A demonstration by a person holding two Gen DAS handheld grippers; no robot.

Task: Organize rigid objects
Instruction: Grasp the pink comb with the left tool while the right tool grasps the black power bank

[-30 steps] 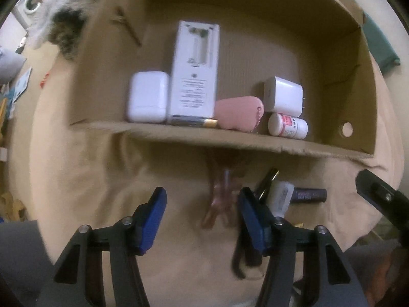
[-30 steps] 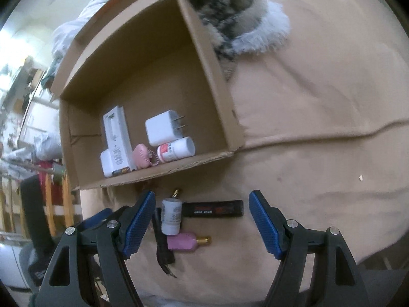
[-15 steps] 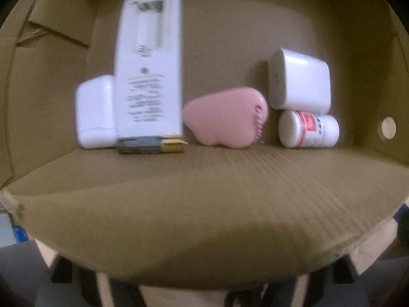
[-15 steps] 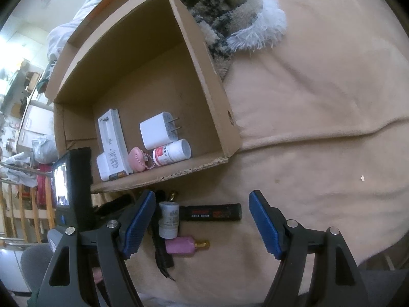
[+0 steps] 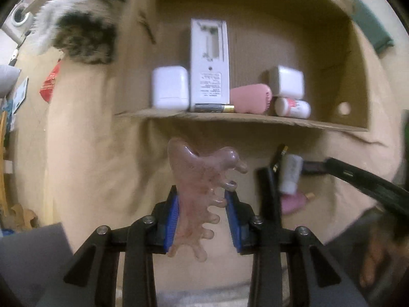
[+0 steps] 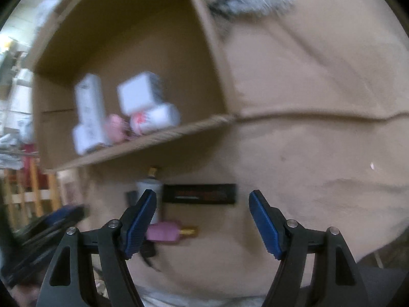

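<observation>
My left gripper (image 5: 202, 217) is shut on a translucent pink comb-shaped scraper (image 5: 202, 179) and holds it above the tan blanket, in front of the cardboard box (image 5: 255, 120). The box holds a white case (image 5: 170, 90), a white remote (image 5: 209, 64), a battery (image 5: 214, 108), a pink pouch (image 5: 249, 98), a white charger (image 5: 288, 84) and a white bottle (image 5: 292, 107). My right gripper (image 6: 202, 222) is open and empty above a black tube (image 6: 199, 194), a white tube (image 6: 149, 186) and a pink bottle (image 6: 163, 232) on the blanket.
A furry grey-white cloth (image 5: 81, 30) lies left of the box. A black clip (image 5: 268, 194) lies beside the small items. The tan blanket (image 6: 319, 102) stretches to the right of the box. Shelving and clutter (image 6: 18, 153) stand beyond the bed's edge.
My left gripper went in toward the box, came back out and is now shut on the pink scraper, lifted off the blanket. My right gripper moved closer to the black tube.
</observation>
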